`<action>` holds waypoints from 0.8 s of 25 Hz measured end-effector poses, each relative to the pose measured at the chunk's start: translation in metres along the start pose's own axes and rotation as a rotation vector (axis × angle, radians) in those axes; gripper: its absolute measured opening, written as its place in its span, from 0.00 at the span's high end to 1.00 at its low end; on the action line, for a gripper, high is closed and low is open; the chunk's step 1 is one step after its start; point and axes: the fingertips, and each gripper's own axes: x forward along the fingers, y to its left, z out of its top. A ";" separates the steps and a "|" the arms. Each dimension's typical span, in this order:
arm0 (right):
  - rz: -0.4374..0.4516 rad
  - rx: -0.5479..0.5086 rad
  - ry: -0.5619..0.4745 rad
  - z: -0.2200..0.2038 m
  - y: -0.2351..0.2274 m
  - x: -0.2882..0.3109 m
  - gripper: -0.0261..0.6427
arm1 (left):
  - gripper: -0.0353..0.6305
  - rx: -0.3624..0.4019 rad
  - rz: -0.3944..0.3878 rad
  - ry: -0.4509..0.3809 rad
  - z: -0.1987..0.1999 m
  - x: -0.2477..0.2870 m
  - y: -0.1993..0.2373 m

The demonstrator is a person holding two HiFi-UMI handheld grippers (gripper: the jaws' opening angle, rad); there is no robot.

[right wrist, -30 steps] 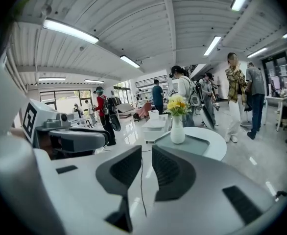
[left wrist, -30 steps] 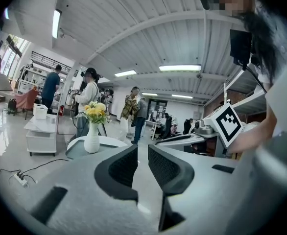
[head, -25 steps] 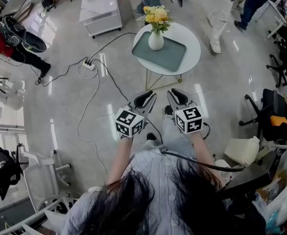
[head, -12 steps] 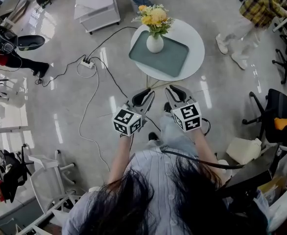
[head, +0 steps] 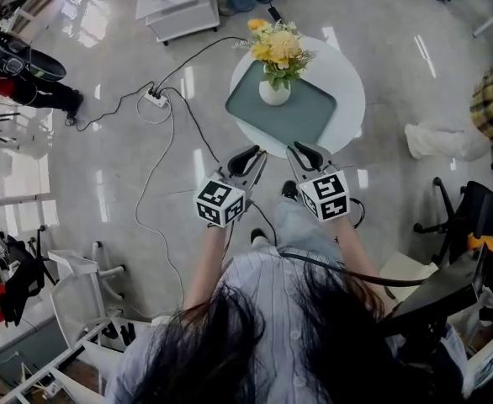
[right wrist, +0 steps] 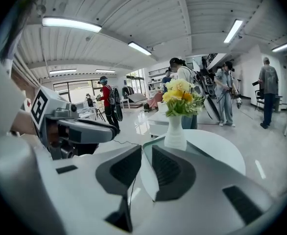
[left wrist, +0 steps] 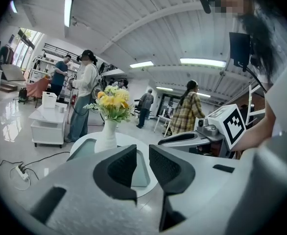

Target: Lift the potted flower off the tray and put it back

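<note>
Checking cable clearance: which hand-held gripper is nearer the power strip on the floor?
Left. In the head view the left hand-held gripper is below-right of the power strip; the right hand-held gripper is farther right.

The potted flower [head: 274,89] stands on the tray [head: 305,118], toward its far left corner. The tray lies on the bench [head: 350,99]. The left hand-held gripper [head: 248,153] and the right hand-held gripper [head: 302,150] are side by side before the bench's near edge. A power strip [head: 154,98] lies on the floor, left of the bench.
</note>
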 end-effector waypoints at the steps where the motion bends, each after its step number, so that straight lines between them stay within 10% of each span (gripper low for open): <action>1: 0.009 0.003 0.006 0.000 -0.006 0.004 0.84 | 0.85 -0.009 0.009 0.001 0.001 0.006 0.005; 20: 0.149 -0.031 0.062 -0.016 -0.061 0.066 0.83 | 0.72 0.004 0.093 0.086 -0.005 0.056 0.048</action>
